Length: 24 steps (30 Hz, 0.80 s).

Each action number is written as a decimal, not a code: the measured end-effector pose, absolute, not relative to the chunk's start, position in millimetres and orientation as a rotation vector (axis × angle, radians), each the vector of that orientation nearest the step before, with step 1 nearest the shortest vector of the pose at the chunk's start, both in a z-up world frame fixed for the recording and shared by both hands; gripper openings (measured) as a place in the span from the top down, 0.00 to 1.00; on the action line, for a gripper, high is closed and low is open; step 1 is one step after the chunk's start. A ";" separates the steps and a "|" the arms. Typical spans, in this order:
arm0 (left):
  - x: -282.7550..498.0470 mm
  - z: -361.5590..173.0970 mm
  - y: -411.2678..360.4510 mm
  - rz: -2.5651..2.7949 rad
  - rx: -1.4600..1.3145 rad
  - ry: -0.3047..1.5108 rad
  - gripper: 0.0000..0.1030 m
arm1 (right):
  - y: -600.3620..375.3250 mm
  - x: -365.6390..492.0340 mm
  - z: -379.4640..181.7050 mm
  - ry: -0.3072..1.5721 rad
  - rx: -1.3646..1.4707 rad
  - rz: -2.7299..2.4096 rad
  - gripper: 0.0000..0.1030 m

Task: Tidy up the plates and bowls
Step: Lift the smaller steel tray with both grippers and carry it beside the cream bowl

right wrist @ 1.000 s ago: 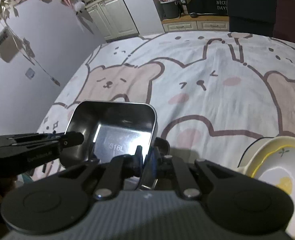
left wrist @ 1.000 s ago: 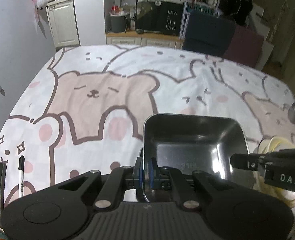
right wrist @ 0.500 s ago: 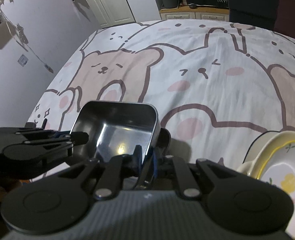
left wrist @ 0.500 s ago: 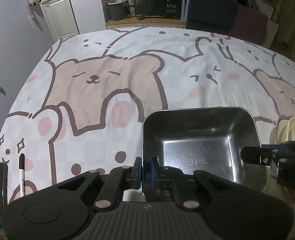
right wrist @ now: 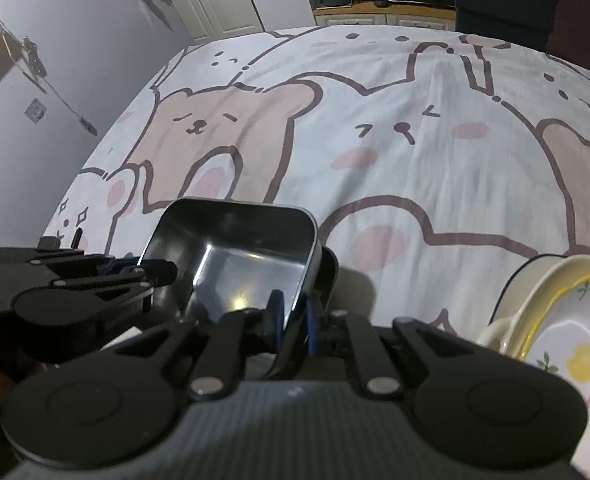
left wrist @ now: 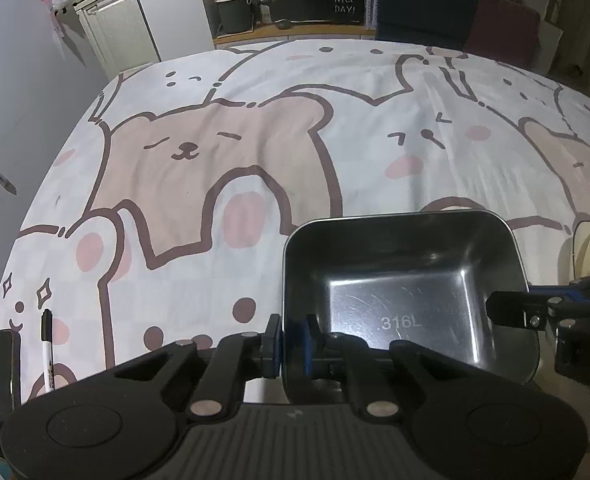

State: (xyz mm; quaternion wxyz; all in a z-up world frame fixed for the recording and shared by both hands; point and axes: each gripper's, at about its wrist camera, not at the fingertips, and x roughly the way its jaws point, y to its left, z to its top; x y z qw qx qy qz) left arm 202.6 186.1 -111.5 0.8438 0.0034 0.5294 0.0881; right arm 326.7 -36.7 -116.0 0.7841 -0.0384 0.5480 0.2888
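**Steel tray gripped on two walls, near edge of the table**

Stainless-steel tray [left wrist: 399, 292], rectangular with rounded corners and stamped "316L" on its floor, sat close to the near edge of a table covered by a bear-print cloth [left wrist: 255, 152]. Left gripper [left wrist: 291, 340] was clamped on the tray's left wall, one pad outside and one inside; its jaws had just been easing open slightly, though the pads were still pressed against the wall between them. Right gripper [right wrist: 295, 316] was nearly closed on the opposite wall in the same manner, the thin rim pinched between its pads. Each gripper appeared in the other's view: the right one at the tray's right wall [left wrist: 535, 312], the left one at its left wall [right wrist: 95, 280]. Cream bowls with yellow rims [right wrist: 555, 340] stood stacked toward the table's near right corner, near the tray but apart from it. A black-capped marker [left wrist: 47, 348] lay by the near left corner.
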 end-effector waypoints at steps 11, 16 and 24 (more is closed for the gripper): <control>209.1 -121.4 186.3 0.194 0.024 1.142 0.87 | -28.8 326.4 -119.2 1.174 -0.128 0.617 0.86; 211.4 -125.5 185.3 0.190 0.035 1.153 0.86 | -24.6 324.0 -119.2 1.169 -0.156 0.612 0.86; 215.2 -131.4 182.0 0.183 0.057 1.172 0.86 | -20.5 326.7 -125.8 1.196 -0.173 0.596 0.87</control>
